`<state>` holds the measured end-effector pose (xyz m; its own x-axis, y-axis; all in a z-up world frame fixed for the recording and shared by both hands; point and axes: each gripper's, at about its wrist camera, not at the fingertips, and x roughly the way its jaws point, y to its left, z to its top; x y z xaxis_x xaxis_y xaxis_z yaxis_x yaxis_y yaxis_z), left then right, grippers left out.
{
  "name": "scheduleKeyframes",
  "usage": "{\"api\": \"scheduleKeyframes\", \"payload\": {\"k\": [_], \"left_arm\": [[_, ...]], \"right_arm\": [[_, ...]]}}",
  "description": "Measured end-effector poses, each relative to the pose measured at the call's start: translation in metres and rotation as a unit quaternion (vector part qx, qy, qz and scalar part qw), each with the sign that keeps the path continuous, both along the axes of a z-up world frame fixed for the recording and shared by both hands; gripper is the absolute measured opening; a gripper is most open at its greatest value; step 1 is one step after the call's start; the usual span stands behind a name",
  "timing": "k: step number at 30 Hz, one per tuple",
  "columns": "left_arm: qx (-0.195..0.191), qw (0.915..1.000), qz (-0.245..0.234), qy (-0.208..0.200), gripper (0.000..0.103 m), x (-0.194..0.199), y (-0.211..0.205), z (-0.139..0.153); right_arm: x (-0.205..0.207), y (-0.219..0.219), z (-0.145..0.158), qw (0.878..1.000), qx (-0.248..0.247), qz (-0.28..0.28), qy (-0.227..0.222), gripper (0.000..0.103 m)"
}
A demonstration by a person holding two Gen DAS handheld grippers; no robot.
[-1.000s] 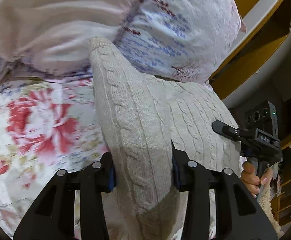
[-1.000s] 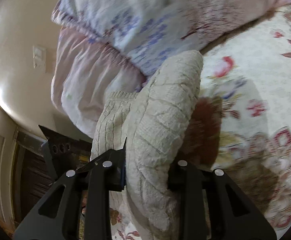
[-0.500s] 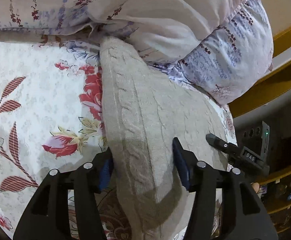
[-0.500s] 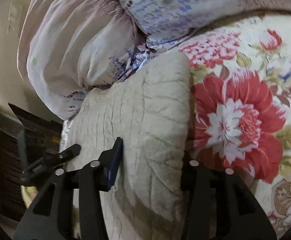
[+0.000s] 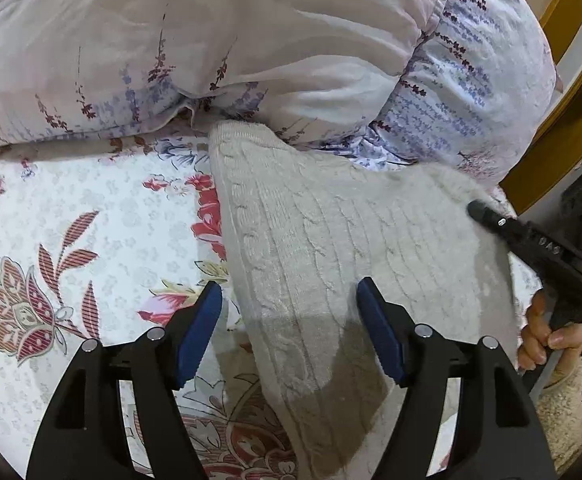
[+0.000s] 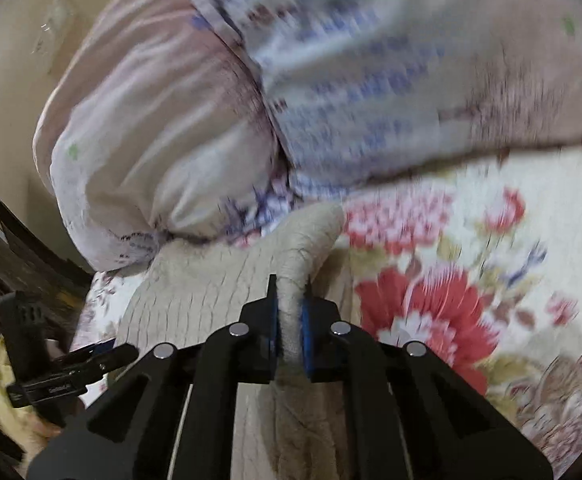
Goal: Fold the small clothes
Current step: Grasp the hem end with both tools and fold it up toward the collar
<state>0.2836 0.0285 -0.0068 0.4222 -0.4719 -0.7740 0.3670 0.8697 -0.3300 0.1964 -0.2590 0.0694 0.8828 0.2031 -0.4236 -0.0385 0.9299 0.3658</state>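
Left gripper [image 5: 289, 320] stands wide, blue pads [image 5: 199, 332] spread to either side of the cream cable-knit sweater [image 5: 331, 248] with clear gaps between pads and cloth; nothing gripped. Right gripper [image 6: 289, 320] is closed tight, its blue pads [image 6: 306, 336] pinching a raised ridge of the same sweater, knit bunched up and standing between the fingers.

Sweater lies on the floral bedspread [image 5: 71, 240], white ground with red and maroon blooms. Its far corner touches the lavender-print pillows [image 5: 251, 40] at the head of the bed. Left edge of the garment runs straight, ending in a narrow ribbed band; body shows cable ribs running lengthwise. Shadow from the left tool falls across the near part of the knit.

From the left wrist view, the right gripper appears at the right margin, black, fingers reaching onto the far right edge of the sweater, with the person's right hand [image 5: 543, 340] wrapped round its handle and a fleecy cuff [image 5: 563, 408] at the wrist. Yellow-brown wooden frame [image 5: 563, 128] sits behind the pillows.

From the right wrist view, the left gripper shows at lower left, beside the sweater's far edge. Upper half of this view is motion-blurred; pillow print smeared. Cream wall [image 6: 7, 40] beyond, with a pale wall plate [image 6: 53, 28], detail unreadable.
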Motion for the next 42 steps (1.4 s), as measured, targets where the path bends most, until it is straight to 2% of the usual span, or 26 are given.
{"api": "scheduleKeyframes", "payload": {"k": [2,4,6,10,11,15,17,18,20,22,24,27,30,36,40,42], "left_arm": [[0.013,0.9999,0.002,-0.009,0.078,0.001,-0.004,-0.001],[0.026,0.9995,0.002,-0.020,0.079,0.001,-0.009,-0.001],[0.038,0.9989,0.002,-0.029,0.079,-0.001,-0.016,0.000],[0.034,0.9989,0.000,-0.031,0.078,-0.012,-0.011,0.007],[0.032,0.9990,-0.002,-0.032,0.078,-0.016,-0.009,0.009],[0.043,0.9978,-0.010,-0.049,0.078,-0.041,0.000,0.014],[0.060,0.9965,-0.016,-0.057,0.078,-0.049,-0.001,0.013],[0.070,0.9954,-0.017,-0.063,0.079,-0.051,-0.003,0.011],[0.085,0.9942,-0.016,-0.064,0.079,-0.050,-0.008,0.005],[0.077,0.9954,-0.013,-0.055,0.081,-0.044,-0.012,-0.003],[0.081,0.9948,-0.002,-0.061,0.086,-0.043,-0.014,-0.005],[0.085,0.9939,0.006,-0.070,0.085,-0.053,-0.010,0.003],[0.089,0.9934,0.003,-0.071,0.085,-0.068,-0.006,0.006],[0.129,0.9886,0.000,-0.078,0.085,-0.081,-0.014,-0.004],[0.130,0.9889,0.004,-0.072,0.086,-0.077,-0.017,-0.010],[0.132,0.9888,0.008,-0.070,0.090,-0.074,-0.019,-0.012]], "right_arm": [[0.014,0.001,-0.007,0.999,-0.016,-0.029,0.035,0.008],[0.028,-0.002,-0.019,0.996,-0.009,-0.046,0.073,0.008],[0.030,-0.003,-0.021,0.995,-0.010,-0.050,0.080,0.010],[0.002,0.000,-0.008,0.996,-0.052,-0.048,0.059,0.035],[-0.007,0.003,-0.006,0.996,-0.058,-0.038,0.049,0.037],[-0.051,0.018,-0.006,0.996,-0.091,0.018,0.016,0.037],[-0.060,0.028,-0.011,0.992,-0.117,0.040,0.016,0.036],[-0.060,0.035,-0.017,0.989,-0.133,0.056,0.030,0.035],[-0.050,0.045,-0.030,0.983,-0.163,0.046,0.064,0.033],[-0.042,0.052,-0.036,0.980,-0.189,0.024,0.065,0.033],[-0.043,0.053,-0.031,0.981,-0.182,0.011,0.070,0.033],[-0.064,0.058,-0.024,0.983,-0.179,0.018,0.043,0.036],[-0.081,0.062,-0.027,0.982,-0.181,0.024,0.038,0.040],[-0.080,0.063,-0.047,0.978,-0.194,0.003,0.074,0.045],[-0.075,0.069,-0.057,0.972,-0.219,-0.013,0.083,0.046],[-0.072,0.070,-0.060,0.971,-0.221,-0.017,0.087,0.047]]}}
